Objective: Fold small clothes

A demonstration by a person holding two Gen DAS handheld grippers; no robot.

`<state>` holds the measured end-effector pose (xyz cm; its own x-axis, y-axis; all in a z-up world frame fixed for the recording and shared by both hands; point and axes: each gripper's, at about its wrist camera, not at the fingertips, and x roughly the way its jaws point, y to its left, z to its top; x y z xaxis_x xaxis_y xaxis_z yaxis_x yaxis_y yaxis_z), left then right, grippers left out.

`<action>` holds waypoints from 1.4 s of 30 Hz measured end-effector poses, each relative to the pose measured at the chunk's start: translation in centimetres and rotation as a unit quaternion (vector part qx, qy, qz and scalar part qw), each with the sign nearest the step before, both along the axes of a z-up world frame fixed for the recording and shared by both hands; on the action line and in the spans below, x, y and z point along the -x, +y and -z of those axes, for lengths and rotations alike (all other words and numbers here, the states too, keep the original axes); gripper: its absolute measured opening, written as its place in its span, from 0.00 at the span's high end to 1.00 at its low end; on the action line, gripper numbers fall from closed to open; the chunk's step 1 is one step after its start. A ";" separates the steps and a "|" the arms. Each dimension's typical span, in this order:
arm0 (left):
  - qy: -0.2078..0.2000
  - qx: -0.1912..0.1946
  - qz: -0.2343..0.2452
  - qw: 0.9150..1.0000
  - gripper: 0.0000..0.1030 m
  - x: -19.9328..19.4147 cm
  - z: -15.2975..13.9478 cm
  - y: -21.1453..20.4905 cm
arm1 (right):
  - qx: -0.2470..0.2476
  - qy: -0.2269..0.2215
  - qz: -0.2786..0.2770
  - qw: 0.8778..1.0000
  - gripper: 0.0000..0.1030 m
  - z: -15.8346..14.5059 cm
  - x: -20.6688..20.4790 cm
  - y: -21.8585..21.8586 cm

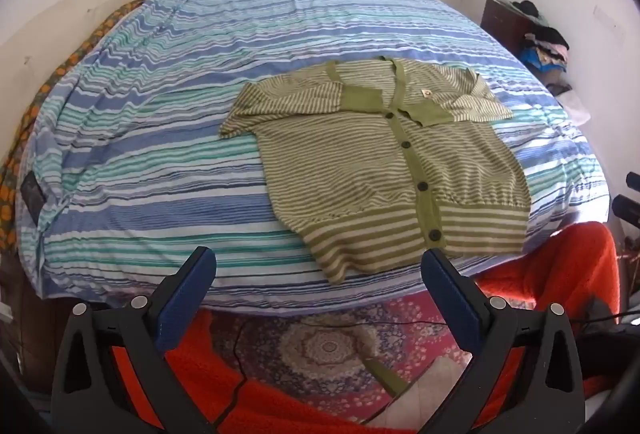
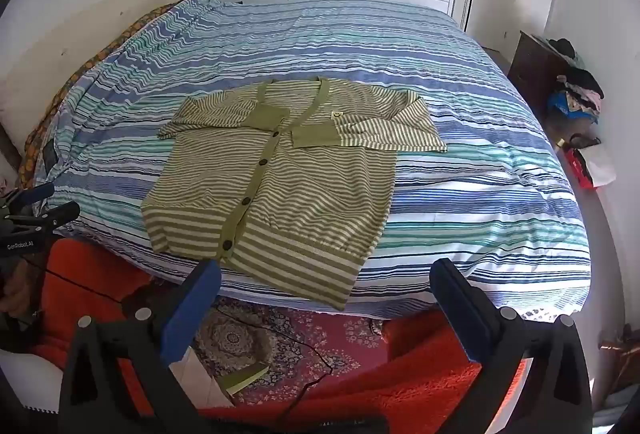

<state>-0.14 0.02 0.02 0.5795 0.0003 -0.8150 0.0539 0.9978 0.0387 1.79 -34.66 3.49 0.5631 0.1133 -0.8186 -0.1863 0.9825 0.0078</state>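
green striped cardigan (image 1: 384, 162) lies flat on the striped bedspread (image 1: 160, 138), buttoned up, hem at the near edge of the bed, both sleeves folded in across the chest. left gripper (image 1: 318, 266) hangs off the bed edge near the hem, fingers spread wide, nothing between them. right gripper (image 2: 326, 274) sits likewise, fingers wide apart and empty. patterned rug (image 2: 320, 330) below; the small tag on the chest is too blurry to read.

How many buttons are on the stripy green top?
4, down the cardigan front band: one near the neckline, two mid-band, one at the hem. Folded sleeves may hide more.
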 end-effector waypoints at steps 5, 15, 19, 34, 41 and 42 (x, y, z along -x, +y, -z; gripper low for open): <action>0.007 0.013 0.005 1.000 0.01 0.3 1.0 0.9 | 0.003 -0.002 0.000 1.000 0.00 -0.2 -0.1 0.4; 0.007 0.010 0.009 1.000 0.01 0.6 0.6 -0.5 | 0.014 -0.004 -0.012 1.000 0.00 0.2 0.1 1.7; 0.010 0.014 0.016 1.000 0.01 0.6 0.7 -0.7 | 0.014 -0.006 -0.016 1.000 0.00 0.3 0.2 1.9; 0.009 0.012 0.022 1.000 0.01 0.9 0.8 -0.9 | 0.014 0.001 -0.026 1.000 0.00 0.5 -0.2 3.0; 0.012 0.010 0.024 1.000 0.01 0.9 1.0 -1.0 | 0.014 0.007 -0.028 0.999 0.00 0.8 -0.2 3.5; 0.011 0.009 0.025 1.000 0.01 0.9 1.0 -1.0 | 0.015 0.006 -0.028 0.999 0.00 0.8 -0.2 3.6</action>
<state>-1.07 -0.99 -0.94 0.5604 -0.0423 -0.8272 0.1044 0.9943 0.0198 2.02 -31.08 2.71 0.5460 0.1200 -0.8291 -0.2416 0.9702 -0.0186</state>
